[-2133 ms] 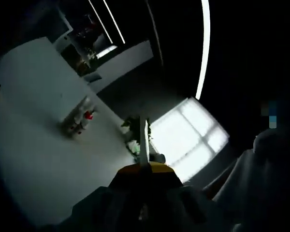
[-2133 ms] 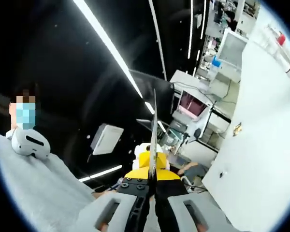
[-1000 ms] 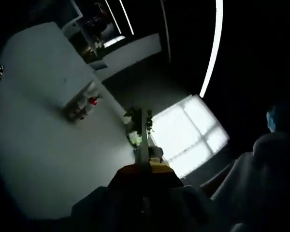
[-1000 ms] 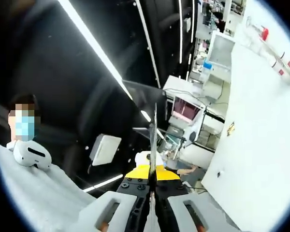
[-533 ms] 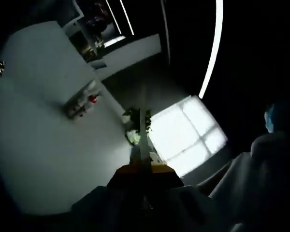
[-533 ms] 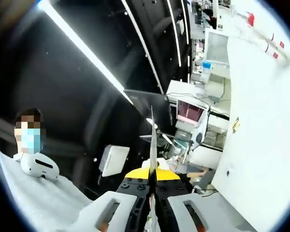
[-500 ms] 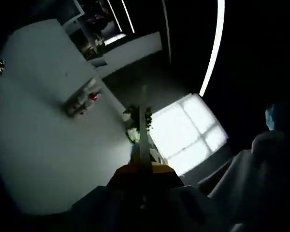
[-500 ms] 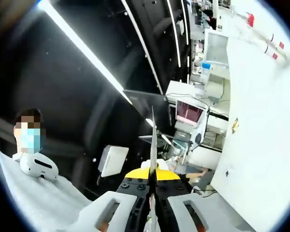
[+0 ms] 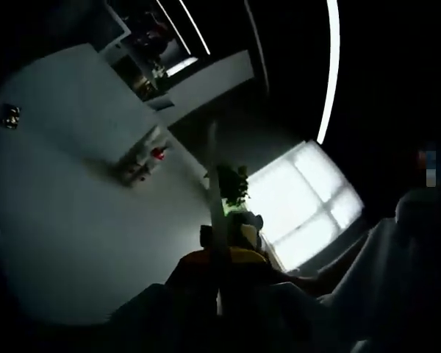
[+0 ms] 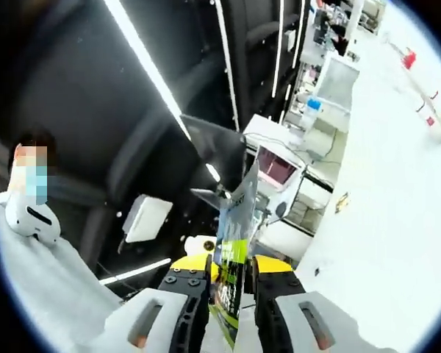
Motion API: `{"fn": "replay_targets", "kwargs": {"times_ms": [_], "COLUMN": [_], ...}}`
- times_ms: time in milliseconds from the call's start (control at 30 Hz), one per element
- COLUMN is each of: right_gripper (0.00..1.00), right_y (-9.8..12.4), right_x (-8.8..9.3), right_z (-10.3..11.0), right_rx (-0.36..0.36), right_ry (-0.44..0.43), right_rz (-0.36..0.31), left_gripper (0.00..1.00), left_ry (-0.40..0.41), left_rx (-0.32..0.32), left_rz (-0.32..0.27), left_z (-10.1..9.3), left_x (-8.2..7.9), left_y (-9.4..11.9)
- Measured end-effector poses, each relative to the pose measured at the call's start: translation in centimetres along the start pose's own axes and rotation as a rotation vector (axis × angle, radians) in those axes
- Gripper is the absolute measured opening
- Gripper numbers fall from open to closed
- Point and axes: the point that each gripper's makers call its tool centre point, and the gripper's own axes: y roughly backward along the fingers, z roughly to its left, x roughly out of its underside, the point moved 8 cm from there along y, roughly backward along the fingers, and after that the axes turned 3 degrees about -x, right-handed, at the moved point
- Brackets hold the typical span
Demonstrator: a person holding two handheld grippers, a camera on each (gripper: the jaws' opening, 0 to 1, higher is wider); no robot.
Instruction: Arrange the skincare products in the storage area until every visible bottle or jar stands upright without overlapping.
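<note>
My right claw (image 10: 231,294) is clamped on a thin flat card or packet (image 10: 235,243), green and yellow print, seen edge-on, tilted. My left claw (image 9: 217,283): dim view, jaws look pressed together on a thin pale strip (image 9: 214,198), prob. the same sort of thing. Small bottles (image 9: 143,162), one red-capped, sit far off on a white surface (image 9: 66,220).

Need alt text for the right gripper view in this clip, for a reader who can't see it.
The right gripper points up into a dark room lit by long light strips, its jaws closed on a thin, flat green-and-white packet seen edge-on. A white wall runs along the right, with cluttered workstations beyond.
</note>
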Motion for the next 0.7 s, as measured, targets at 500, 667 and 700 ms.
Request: {"fn": "replay_targets", "kwargs": {"times_ms": [500, 667, 700], "right_gripper": [0.61, 0.67, 0.67], "right_y": [2.5, 4.0, 4.2], "right_x": [-1.2, -2.2, -2.5], "right_z": [-2.2, -2.7, -2.9], "right_rx": [0.232, 0.33, 0.337], "right_ry": [0.13, 0.205, 0.203], "right_rz": [0.164, 0.232, 0.231], "left_gripper": [0.0, 0.0, 0.0], "left_ry": [0.005, -0.004, -0.006], "left_rx": [-0.092, -0.112, -0.116], "left_rz": [-0.081, -0.093, -0.091], "left_z": [2.1, 3.0, 3.2], "left_x": [-2.3, -4.6, -4.9], "left_y": [0.4, 0.1, -0.1]}}
